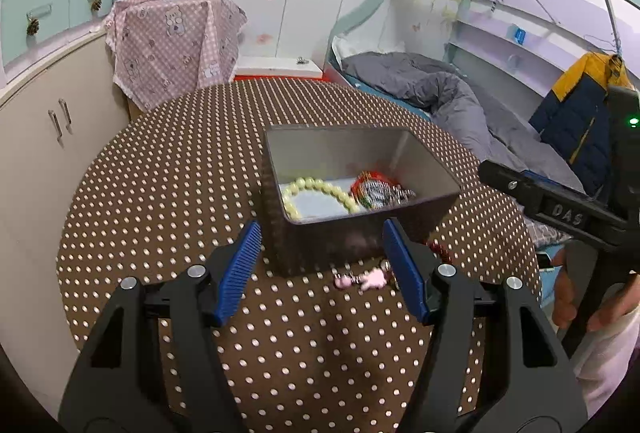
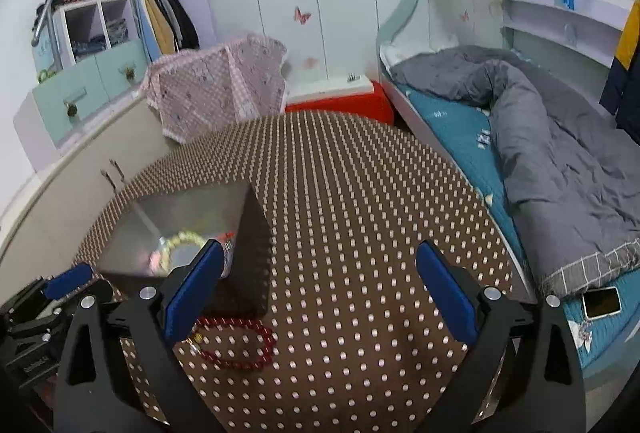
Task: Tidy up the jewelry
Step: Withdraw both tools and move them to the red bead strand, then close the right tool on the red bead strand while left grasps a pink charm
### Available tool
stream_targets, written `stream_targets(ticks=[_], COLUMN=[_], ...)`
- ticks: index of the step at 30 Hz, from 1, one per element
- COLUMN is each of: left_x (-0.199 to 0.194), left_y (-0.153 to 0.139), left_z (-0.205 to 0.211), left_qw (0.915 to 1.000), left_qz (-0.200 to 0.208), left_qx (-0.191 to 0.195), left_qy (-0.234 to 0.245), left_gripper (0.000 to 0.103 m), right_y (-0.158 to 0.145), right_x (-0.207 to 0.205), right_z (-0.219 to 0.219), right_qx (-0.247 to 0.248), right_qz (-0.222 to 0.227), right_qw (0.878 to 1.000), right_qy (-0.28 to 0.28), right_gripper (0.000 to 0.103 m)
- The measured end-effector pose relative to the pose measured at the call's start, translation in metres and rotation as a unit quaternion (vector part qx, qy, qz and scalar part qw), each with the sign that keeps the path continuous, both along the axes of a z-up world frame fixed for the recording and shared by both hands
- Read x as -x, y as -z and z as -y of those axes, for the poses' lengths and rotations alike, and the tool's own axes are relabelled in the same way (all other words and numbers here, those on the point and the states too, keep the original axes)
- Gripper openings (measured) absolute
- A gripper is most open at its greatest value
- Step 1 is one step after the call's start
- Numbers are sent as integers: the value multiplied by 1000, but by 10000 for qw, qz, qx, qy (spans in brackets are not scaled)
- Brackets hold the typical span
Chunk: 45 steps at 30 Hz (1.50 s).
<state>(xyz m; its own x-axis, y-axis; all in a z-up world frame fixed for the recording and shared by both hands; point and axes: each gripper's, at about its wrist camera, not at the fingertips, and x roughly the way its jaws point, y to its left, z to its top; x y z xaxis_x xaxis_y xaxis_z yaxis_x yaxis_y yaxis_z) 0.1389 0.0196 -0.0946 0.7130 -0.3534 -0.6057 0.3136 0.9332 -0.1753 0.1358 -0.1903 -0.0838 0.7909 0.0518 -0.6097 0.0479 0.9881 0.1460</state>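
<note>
The metal box [image 1: 360,189] stands on the dotted bench [image 1: 168,193] and already holds a pale green bead bracelet [image 1: 320,195] and a tangle of red and silver pieces [image 1: 376,189] against its right wall. Two things lie loose on the bench outside it, both on the near side of the box: a pink charm piece [image 1: 362,280] just in front of the near wall, and a dark red bead bracelet [image 2: 236,343] off the box's near right corner. The left tongs [image 1: 326,269] are spread wide and hold nothing; the pink piece sits between their blue pads, closer to the right one, its long axis running left to right across their line of reach, so a short forward and downward reach should probably take it. The right tongs [image 2: 320,297] are also wide and empty, and the red bracelet lies to their near left, partly under the left pad, its loop stretched left to right. The right view is blurred, so I cannot tell whether that pad touches the beads. Either arm is near its own piece; the box is just beyond both.
</note>
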Motion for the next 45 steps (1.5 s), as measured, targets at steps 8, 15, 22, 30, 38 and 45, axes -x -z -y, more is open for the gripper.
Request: stream_targets(ticks=[8,15,22,30,38,45], left_x=[1,-5,-7,-8,-4,-2], left_y=[24,41,44,45,46,46], left_z=[10,17,18,21,21,22], left_qw=[9994,9988,9983,9980,9982,9982], left_qz=[-333,-489,-576,-564,-502,-473], left_qx=[-49,-69,-90,-278,-329,-360], left_qy=[71,6,13,53,4,5], left_gripper=[63,63,45,28,11,11], right_y=[29,45,51,55,55,53], right_x=[-3,-1,5,14,18,20], right_z=[-13,-27,-36,-41,-25,-23], right_qx=[202,470,689,900,644,533], right_qz=[-440,-609,-668,-584,-549,-534], right_qw=[9987,9966,9944,9926,9954,9964], right_qy=[-149,-276,-434,-575,-455,-397], right_gripper=[93,88,55,25,8,8])
